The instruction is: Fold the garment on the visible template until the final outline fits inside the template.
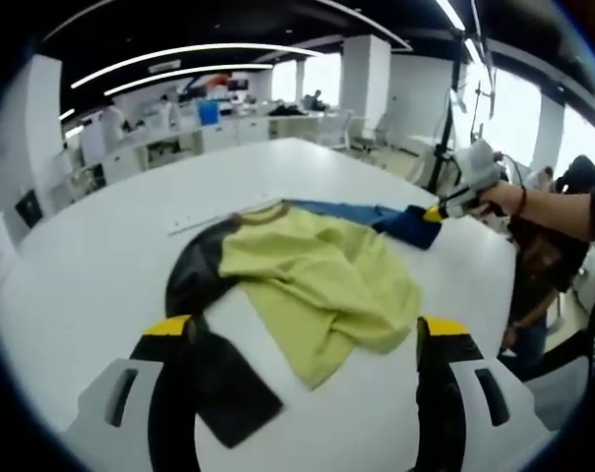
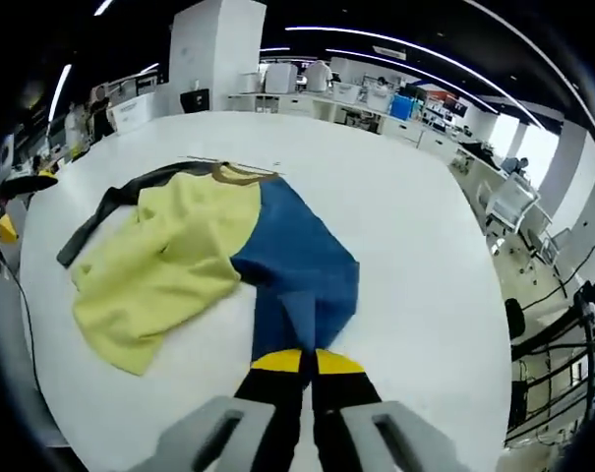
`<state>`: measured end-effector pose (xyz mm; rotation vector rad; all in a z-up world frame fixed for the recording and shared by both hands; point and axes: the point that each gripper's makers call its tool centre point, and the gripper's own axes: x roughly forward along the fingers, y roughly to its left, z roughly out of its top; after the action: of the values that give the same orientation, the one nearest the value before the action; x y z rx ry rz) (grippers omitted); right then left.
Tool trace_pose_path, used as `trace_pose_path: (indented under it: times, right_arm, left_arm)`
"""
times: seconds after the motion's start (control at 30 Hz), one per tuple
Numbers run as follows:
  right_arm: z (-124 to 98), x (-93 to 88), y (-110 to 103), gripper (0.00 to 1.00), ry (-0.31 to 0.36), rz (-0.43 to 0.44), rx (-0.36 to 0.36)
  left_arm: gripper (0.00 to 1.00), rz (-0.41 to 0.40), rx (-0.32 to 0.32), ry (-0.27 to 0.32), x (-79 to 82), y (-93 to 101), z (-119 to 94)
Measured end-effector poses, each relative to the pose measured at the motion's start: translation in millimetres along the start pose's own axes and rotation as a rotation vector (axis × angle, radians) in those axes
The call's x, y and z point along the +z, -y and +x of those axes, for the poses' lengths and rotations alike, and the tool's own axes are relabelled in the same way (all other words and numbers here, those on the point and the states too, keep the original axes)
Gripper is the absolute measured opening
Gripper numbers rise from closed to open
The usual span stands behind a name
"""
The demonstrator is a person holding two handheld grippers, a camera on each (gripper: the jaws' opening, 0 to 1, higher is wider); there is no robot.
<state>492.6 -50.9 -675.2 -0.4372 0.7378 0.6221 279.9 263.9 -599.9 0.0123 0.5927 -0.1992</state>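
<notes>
Left gripper view: white tabletop [image 1: 100,265], open-plan office behind with desks, ceiling light strips. Garment [image 1: 317,280] crumpled mid-tabletop. Left tool [image 1: 307,339] released, over near edge. Right tool [image 1: 433,212] pinching blue part.

Right gripper view: right tool [image 2: 308,362] clenched on garment [image 2: 218,256] blue edge; bare tabletop [image 2: 415,246] beyond.

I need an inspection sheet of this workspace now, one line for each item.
Surface: white table, wide, bare around the garment.
Job's things: garment with yellow, blue and black panels, crumpled, partly folded; template: cannot tell.
Clutter: nothing seen.
Grippers: right gripper shut on the garment's blue edge; left gripper open, its left finger over a black sleeve.
Cables: dark cable on the floor beside the table.
Surroundings: open office, desks, ceiling lights.
</notes>
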Motion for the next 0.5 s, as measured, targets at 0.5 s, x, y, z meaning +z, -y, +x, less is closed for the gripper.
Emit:
trace_pose_path:
  times: [0.5]
  right_arm:
    - [-4.4,-36.8,83.9,0.0,-0.072,0.097,-0.241]
  left_arm:
    - [0.89,0.014,0.006,-0.005,-1.3,0.9,-6.2]
